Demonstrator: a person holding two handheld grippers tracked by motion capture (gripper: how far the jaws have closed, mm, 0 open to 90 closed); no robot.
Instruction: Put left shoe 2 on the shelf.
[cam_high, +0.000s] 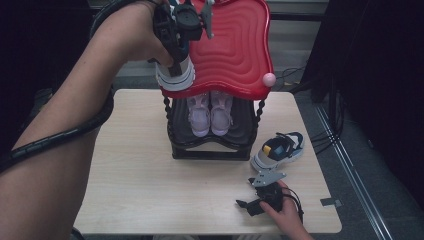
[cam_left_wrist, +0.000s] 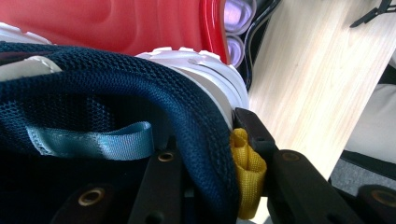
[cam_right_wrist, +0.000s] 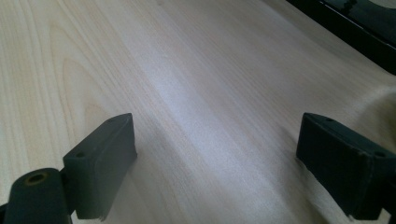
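Sneaker (cam_high: 175, 75) number one is clamped in my left gripper (cam_high: 177, 47) right now: navy mesh collar pinched between the jaws, one jaw inside the shoe and the other outside on the heel, squashing the little yellow pull tab (cam_left_wrist: 247, 170) against it. Its white sole sits on the near left corner of the red top shelf (cam_high: 235, 50), directly under the tool. From the left gripper view I can see the pale blue strap (cam_left_wrist: 93, 142) inside the collar too. Below that shelf, the black rack (cam_high: 210, 150) has a pair of lilac shoes (cam_high: 210, 115) tucked in. My right gripper (cam_high: 247, 204) is parked low over the wooden table (cam_high: 150, 185), jaws spread wide with bare wood between them. The matching second sneaker (cam_high: 277, 150) lies on the table just beyond that right tool, near the rack's foot.
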